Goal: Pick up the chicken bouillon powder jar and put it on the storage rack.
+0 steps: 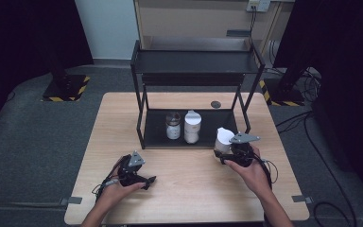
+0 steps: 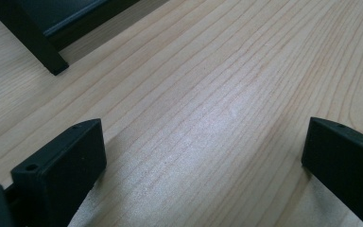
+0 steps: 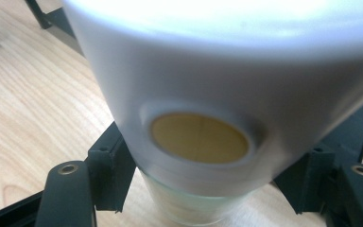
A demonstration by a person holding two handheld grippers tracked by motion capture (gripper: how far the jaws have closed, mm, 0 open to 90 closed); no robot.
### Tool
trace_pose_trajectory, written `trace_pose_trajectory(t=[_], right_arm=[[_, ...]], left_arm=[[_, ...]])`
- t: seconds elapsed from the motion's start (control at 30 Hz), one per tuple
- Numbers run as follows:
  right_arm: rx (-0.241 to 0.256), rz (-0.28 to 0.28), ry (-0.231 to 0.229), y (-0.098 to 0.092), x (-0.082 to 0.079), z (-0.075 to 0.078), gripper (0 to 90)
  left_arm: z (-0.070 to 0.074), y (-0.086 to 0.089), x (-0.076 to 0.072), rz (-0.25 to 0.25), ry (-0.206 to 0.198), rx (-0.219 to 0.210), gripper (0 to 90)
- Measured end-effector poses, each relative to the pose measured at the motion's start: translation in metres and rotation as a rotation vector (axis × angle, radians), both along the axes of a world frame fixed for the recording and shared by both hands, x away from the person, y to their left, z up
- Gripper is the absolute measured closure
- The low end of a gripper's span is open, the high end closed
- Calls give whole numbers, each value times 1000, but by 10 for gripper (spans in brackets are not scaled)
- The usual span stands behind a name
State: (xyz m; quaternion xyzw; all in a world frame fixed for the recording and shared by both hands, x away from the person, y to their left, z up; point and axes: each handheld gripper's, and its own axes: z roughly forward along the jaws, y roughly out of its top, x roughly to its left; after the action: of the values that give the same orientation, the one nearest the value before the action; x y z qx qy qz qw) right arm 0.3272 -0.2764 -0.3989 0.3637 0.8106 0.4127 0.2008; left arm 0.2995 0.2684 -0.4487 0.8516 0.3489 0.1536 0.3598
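Here, right of centre in the high view, the right gripper (image 1: 230, 152) is clamped around a white bottle (image 1: 223, 139), which it holds at the front right corner of the black rack (image 1: 196, 61). In the right gripper view the bottle (image 3: 217, 85) sits between the two jaws, a round yellow spot on its label; its lower part looks clear.

On the rack's lower shelf (image 1: 157, 135), just up and left of the held bottle, stand a white bottle with a label (image 1: 192, 126) and a small glass jar (image 1: 173, 125), side by side. The rack's front right post (image 1: 245, 118) rises close behind the held bottle.

At lower left of the high view, the left gripper (image 1: 144, 179) rests on the wooden table (image 1: 189, 189), jaws spread wide over bare wood, holding nothing. A rack foot (image 2: 52, 64) shows at upper left of the left gripper view.
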Motion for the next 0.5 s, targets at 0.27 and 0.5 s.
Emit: trace_pose_trajectory(t=[0.27, 0.5], right_arm=[[0, -16, -9, 10, 13, 3, 314], [-1, -42, -10, 21, 23, 6, 314]], left_arm=[[0, 0, 0, 0, 0, 0, 0], [0, 0, 0, 0, 0, 1, 0]])
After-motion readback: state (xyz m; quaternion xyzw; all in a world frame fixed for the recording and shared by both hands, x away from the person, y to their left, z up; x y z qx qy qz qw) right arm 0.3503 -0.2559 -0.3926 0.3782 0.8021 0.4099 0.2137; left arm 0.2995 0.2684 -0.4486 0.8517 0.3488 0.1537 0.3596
